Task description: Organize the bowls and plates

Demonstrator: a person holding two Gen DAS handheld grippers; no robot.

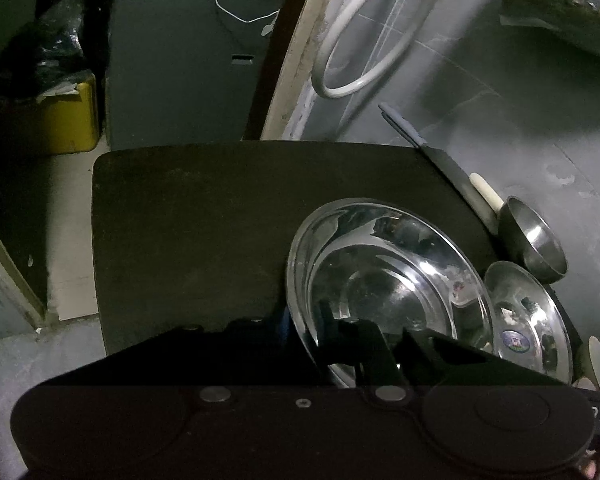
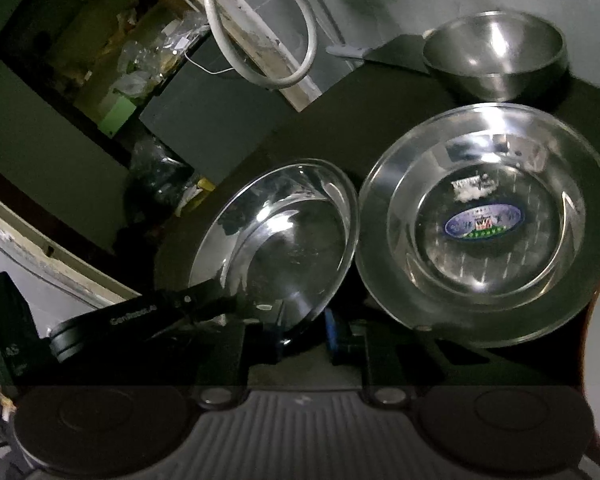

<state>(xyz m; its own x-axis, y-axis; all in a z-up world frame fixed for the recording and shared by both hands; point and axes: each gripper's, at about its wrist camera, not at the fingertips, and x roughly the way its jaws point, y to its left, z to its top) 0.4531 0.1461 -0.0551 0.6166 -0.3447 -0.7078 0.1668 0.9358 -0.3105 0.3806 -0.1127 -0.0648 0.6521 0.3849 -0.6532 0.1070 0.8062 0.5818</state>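
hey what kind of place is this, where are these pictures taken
Probably a dim utility or storage corner of a home, not a tidy kitchen: steel plates and a steel bowl sit on a dark table on a bare grey floor, beside a loose white hose.

light: dim, patchy
floor: grey marbled stone floor (image 1: 500,92)
table: dark rounded-corner tabletop (image 1: 188,232)
hose: white looped plastic hose (image 1: 352,40), on floor
cabinet: dark grey flat panel (image 1: 180,72)
box: yellow box (image 1: 68,120), left
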